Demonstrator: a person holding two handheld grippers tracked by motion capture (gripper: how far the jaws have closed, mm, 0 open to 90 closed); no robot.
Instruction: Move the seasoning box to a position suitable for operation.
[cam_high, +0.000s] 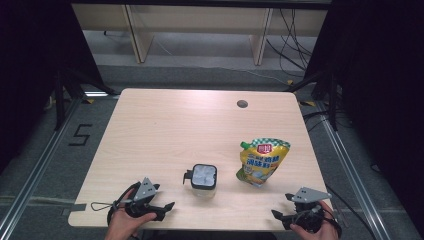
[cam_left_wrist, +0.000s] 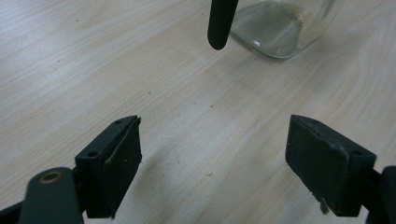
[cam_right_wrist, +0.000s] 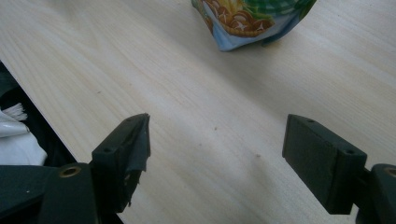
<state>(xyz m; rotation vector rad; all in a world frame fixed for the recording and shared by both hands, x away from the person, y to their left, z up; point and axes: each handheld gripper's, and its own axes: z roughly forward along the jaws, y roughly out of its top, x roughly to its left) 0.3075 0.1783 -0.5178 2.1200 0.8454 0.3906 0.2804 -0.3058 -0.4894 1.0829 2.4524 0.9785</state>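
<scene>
A clear glass jar (cam_high: 204, 177) with a black rim and a black side handle stands near the table's front middle; its base (cam_left_wrist: 275, 28) and handle (cam_left_wrist: 220, 23) appear in the left gripper view. A yellow and green spouted pouch (cam_high: 261, 161) lies to the jar's right, and its lower end (cam_right_wrist: 247, 21) appears in the right gripper view. My left gripper (cam_high: 167, 207) rests at the front left edge, open, jaws wide apart over bare wood (cam_left_wrist: 212, 149). My right gripper (cam_high: 281, 211) sits at the front right edge, open with nothing between its jaws (cam_right_wrist: 217, 149).
The light wooden table (cam_high: 165, 130) has a round cable hole (cam_high: 242, 104) at the back right. Its front edge runs close under both grippers. Beyond the table stand wooden furniture legs and loose cables on a grey floor.
</scene>
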